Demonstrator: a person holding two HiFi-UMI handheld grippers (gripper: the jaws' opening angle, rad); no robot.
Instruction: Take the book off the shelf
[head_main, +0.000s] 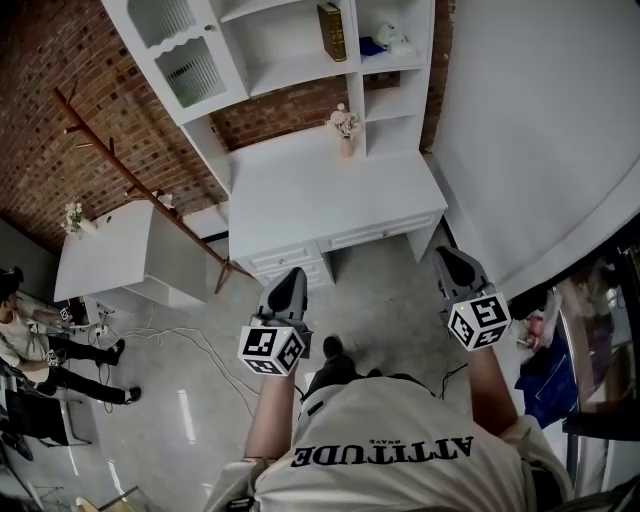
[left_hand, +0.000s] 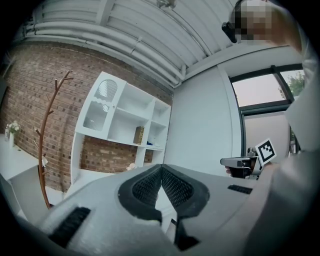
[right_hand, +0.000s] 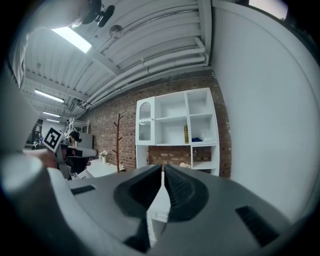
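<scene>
A dark olive-brown hardback book (head_main: 332, 32) is standing upright in the middle compartment of the white desk-and-hutch unit (head_main: 320, 190), just beside the divider on its right, its long axis running vertically. The person is standing well back from that unit, holding both tools out towards it. The left gripper (head_main: 292, 275) is keeping its jaws pressed together on nothing, and the right gripper (head_main: 450, 258) is likewise closed and empty. The book is lying ahead of and above both, well apart from them. In the head view the left gripper is sitting nearer the book's line, so it is probably the better placed, though its jaws are needing to open first.
</scene>
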